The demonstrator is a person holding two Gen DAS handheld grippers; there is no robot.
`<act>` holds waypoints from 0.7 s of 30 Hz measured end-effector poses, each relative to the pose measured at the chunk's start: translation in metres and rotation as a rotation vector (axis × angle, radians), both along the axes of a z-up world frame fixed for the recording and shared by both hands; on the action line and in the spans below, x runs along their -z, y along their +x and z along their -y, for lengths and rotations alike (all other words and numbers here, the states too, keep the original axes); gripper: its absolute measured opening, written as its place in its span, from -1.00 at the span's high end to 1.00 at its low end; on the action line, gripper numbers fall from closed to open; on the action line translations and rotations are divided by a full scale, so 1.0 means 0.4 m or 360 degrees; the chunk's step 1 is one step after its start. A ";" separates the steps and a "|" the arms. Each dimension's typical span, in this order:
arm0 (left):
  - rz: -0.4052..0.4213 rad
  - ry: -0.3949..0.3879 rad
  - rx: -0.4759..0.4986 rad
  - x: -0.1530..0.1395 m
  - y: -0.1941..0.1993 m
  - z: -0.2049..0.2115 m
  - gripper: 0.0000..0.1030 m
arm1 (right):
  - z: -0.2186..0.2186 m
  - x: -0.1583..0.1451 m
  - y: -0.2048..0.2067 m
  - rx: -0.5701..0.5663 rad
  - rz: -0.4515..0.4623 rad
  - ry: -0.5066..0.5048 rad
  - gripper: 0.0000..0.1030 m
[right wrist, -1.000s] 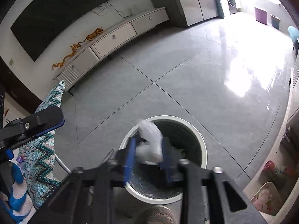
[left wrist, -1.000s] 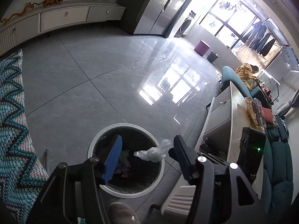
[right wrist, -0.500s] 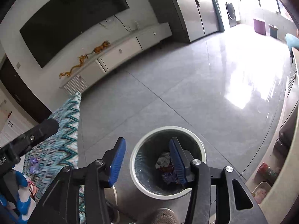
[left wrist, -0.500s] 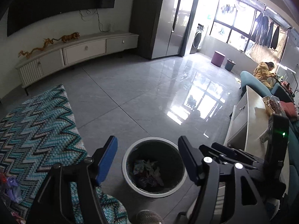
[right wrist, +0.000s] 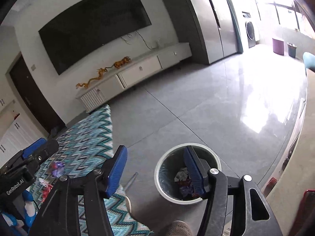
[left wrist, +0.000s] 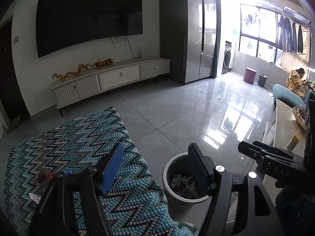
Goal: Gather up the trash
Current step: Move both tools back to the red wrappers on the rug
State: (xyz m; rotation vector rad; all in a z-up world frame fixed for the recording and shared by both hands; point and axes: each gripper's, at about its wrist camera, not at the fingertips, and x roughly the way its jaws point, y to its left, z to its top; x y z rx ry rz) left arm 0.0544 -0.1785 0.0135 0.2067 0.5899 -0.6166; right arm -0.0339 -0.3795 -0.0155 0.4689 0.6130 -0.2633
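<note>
Both grippers are held above the floor with nothing between their fingers. The left gripper [left wrist: 155,167] has its blue-padded fingers spread wide, one over the zigzag cloth [left wrist: 78,141] and the other over the near rim of the bin [left wrist: 167,169]. The right gripper [right wrist: 155,169] is also spread wide, its right finger [right wrist: 192,169] crossing the bin's [right wrist: 163,163] opening in that view, its left finger over the bare floor [right wrist: 196,102] beside the cloth's [right wrist: 88,137] edge.

The bin is round, white-rimmed and dark-lined, and stands on the grey tiles just beside the cloth-covered surface. Crumpled trash [left wrist: 183,182] lies at its bottom, also seen from the right wrist [right wrist: 183,179]. More scraps lie on the cloth: a reddish-brown wad [left wrist: 42,176] and a white piece [left wrist: 34,196] in the left view; a purple wrapper [right wrist: 57,167] and red-and-white bits [right wrist: 46,186] in the right view.

In the right view the left gripper shows at the left edge [right wrist: 29,157], above the cloth. A shoe toe [right wrist: 180,228] shows at the bottom, near the bin.

Against the far wall stand a TV [left wrist: 88,15], a low cabinet [left wrist: 110,76] and a fridge [left wrist: 189,31]
</note>
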 end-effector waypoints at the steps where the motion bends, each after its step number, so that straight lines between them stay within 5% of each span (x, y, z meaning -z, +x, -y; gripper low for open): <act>1: 0.0008 -0.0007 -0.0008 -0.006 -0.008 -0.012 -0.30 | -0.011 -0.010 -0.003 -0.0006 0.0010 -0.0009 -0.12; 21: 0.0114 -0.0251 -0.0167 -0.106 -0.090 -0.331 -0.30 | -0.266 -0.201 -0.037 -0.0215 0.0157 -0.0245 -0.13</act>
